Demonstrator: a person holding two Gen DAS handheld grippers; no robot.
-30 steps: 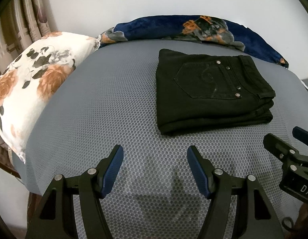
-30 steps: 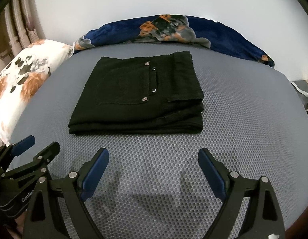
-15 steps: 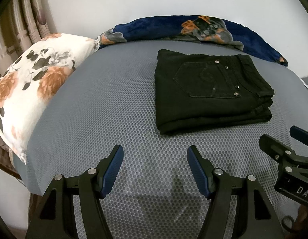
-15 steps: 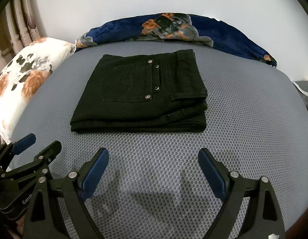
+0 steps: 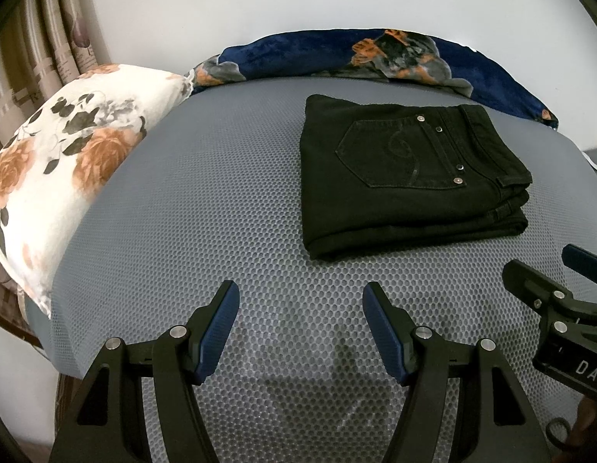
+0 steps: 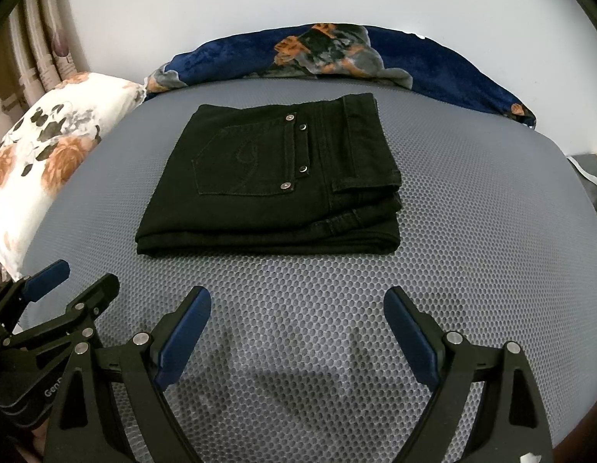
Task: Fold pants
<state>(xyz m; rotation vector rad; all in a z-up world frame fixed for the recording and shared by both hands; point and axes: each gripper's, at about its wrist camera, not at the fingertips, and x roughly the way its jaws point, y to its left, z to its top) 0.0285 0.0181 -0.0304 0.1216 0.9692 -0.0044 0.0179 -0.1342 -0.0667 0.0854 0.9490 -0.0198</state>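
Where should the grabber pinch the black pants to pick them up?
Probably the near edge of the pants, coming in low from the front. There the folded layers stack into one thick lip facing the open right gripper; the flat top offers nothing to pinch.

Grey honeycomb-mesh bed (image 5: 206,200) (pillow (image 5: 55,169) left, blue blanket (image 5: 337,54) behind), folded black pants (image 5: 406,177) atop.

The left gripper (image 5: 301,326) and the right gripper (image 6: 297,333) hover side by side, both angled downward, the right one spread wider. Both stand apart with nothing between their blue-padded fingers (image 5: 217,328).
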